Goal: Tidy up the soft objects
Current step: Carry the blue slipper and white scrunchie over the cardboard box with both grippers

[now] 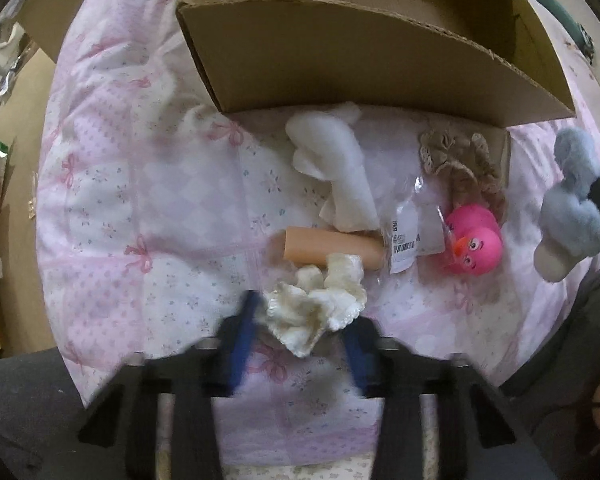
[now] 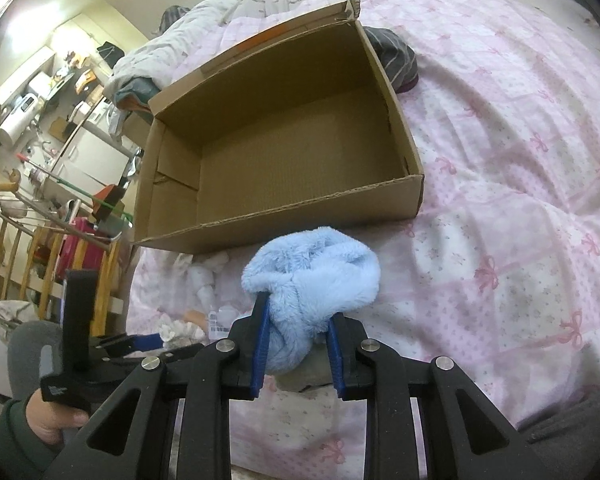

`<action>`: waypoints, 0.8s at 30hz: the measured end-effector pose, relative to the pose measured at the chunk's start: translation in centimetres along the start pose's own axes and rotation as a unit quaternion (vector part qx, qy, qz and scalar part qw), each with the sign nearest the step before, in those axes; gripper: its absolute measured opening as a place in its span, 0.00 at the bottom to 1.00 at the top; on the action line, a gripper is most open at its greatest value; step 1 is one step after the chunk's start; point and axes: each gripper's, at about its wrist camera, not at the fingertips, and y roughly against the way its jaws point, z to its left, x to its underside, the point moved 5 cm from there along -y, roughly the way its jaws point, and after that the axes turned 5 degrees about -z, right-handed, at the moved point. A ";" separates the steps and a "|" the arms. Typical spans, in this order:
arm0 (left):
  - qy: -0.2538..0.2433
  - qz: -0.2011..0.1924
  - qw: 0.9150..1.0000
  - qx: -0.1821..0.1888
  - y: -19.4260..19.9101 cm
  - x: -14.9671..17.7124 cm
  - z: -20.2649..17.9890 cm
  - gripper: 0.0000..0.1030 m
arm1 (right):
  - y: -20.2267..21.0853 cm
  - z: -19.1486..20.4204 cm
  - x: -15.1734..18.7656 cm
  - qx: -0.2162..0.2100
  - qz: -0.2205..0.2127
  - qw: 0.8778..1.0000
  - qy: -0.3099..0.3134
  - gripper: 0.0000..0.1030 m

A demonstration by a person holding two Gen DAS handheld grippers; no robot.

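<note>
An open cardboard box point(image 1: 340, 64) lies on a pink quilt; it shows empty in the right wrist view point(image 2: 276, 152). My left gripper point(image 1: 300, 320) has its jaws around a cream frilly cloth point(image 1: 316, 308), close against it. Beyond it lie a tan cylinder point(image 1: 332, 246), a white plush point(image 1: 336, 168), a beige scrunchie point(image 1: 460, 160), a clear packet with a label point(image 1: 412, 232) and two pink ducks point(image 1: 476, 240). My right gripper point(image 2: 298, 328) is shut on a fluffy blue slipper point(image 2: 316, 276), held above the quilt before the box; the slipper also shows in the left wrist view point(image 1: 572, 208).
The pink quilt point(image 2: 520, 200) spreads wide to the right of the box. A dark striped garment point(image 2: 396, 56) lies behind the box. A wooden railing and room clutter point(image 2: 40, 220) lie past the bed's left edge.
</note>
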 end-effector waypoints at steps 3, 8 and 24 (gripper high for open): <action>-0.001 0.000 1.000 0.009 0.7 0.4 0.3 0.16 | 0.0 0.0 0.0 -0.001 0.000 1.000 0.000 0.26; 0.036 -0.038 0.998 0.030 3.6 0.7 1.9 0.14 | 0.0 0.0 -0.1 -0.002 -0.002 1.000 -0.001 0.26; 0.091 -0.138 0.986 0.018 9.3 -0.1 5.5 0.14 | 1.7 1.2 -0.2 -0.028 -0.035 0.998 0.033 0.26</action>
